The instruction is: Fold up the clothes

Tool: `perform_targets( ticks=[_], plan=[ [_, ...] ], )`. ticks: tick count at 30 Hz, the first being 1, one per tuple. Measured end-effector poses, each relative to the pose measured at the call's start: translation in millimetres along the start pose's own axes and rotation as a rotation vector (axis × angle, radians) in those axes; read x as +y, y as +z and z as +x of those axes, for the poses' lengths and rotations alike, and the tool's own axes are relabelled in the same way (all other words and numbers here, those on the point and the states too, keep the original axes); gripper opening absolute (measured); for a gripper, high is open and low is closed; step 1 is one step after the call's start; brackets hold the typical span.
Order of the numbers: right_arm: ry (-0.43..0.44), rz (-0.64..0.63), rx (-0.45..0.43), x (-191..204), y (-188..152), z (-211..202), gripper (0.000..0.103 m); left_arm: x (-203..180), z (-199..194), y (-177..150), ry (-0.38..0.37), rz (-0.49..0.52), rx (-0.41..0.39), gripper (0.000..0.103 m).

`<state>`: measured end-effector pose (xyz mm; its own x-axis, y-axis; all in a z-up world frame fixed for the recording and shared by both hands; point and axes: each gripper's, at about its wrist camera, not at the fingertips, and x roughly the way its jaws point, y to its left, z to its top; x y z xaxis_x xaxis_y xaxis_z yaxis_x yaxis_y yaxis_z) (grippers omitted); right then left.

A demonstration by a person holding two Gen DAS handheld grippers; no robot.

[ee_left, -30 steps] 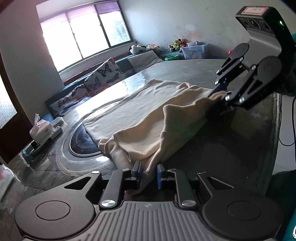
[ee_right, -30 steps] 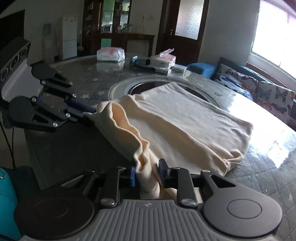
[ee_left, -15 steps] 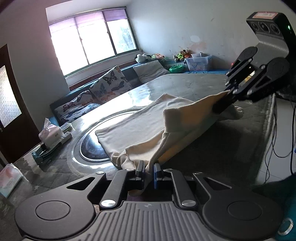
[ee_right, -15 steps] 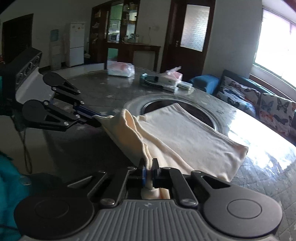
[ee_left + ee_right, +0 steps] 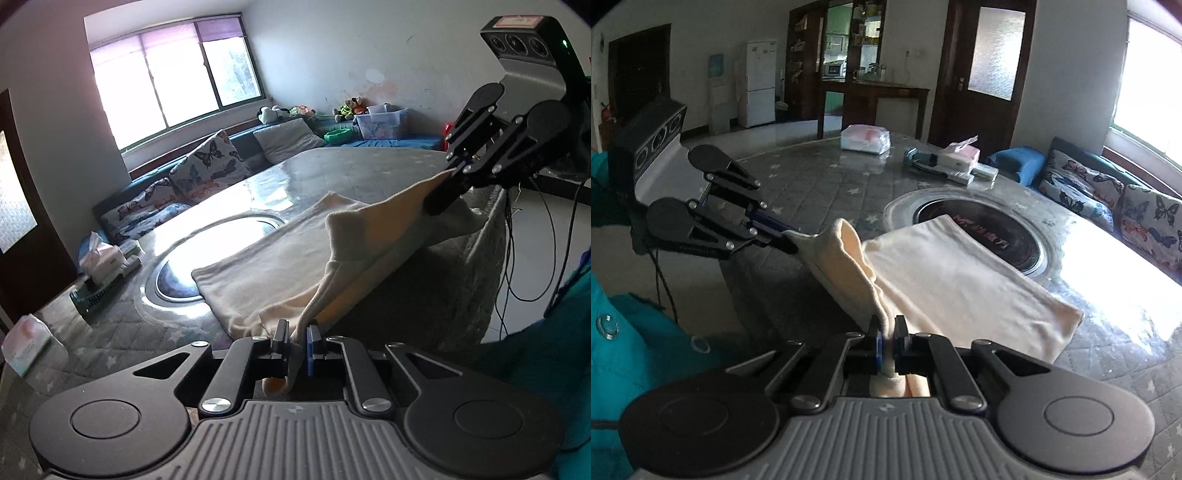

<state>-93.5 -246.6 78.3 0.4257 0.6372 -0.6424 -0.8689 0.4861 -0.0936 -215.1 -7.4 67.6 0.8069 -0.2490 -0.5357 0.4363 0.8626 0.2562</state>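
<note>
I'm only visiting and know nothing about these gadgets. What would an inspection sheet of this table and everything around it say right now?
Surface: round grey table with a recessed cooktop in the middle.
Job's things: cream garment, far part flat on the table, near edge lifted.
Clutter: tissue box, wipes pack, dark brush.
Grippers: left gripper and right gripper each shut on the garment's near edge.
Cables: black cables hang past the table's edge.
Surroundings: butterfly cushions, window, fridge.

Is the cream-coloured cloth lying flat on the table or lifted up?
Partly lifted. The left gripper and right gripper each pinch its near edge above the table, while the far part of the cream-coloured cloth lies flat.
</note>
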Motion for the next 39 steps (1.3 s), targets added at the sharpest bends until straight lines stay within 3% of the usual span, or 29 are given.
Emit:
perform_targets(
  ticks=[8, 13, 18, 25, 29, 39],
  plan=[
    [-0.033, 0.017, -0.004, -39.6, 32.1, 11.4, 0.005, 31.2, 21.2, 31.5, 0.013, -0.054, -0.046, 0.01],
    [-0.033, 0.055, 0.029, -89.2, 56.0, 43.7, 0.005, 63.3, 63.9, 58.5, 0.031, -0.077, -0.048, 0.01],
    [-0.047, 0.076, 0.079, -141.2, 70.9, 102.4, 0.005, 97.3, 134.7, 73.0, 0.048, -0.123, 0.014, 0.01],
    [-0.129, 0.215, 0.083, -179.2, 47.5, 149.6, 0.009, 128.7, 223.6, 57.8, 0.067, -0.238, 0.159, 0.013],
    [-0.175, 0.295, 0.085, -200.7, 33.9, 176.3, 0.015, 128.3, 227.2, 47.6, 0.087, -0.238, 0.164, 0.019],
    [-0.209, 0.513, 0.053, -206.4, -11.5, 110.9, 0.017, 129.8, 209.0, 63.1, 0.146, -0.274, 0.103, 0.024]
  ],
)
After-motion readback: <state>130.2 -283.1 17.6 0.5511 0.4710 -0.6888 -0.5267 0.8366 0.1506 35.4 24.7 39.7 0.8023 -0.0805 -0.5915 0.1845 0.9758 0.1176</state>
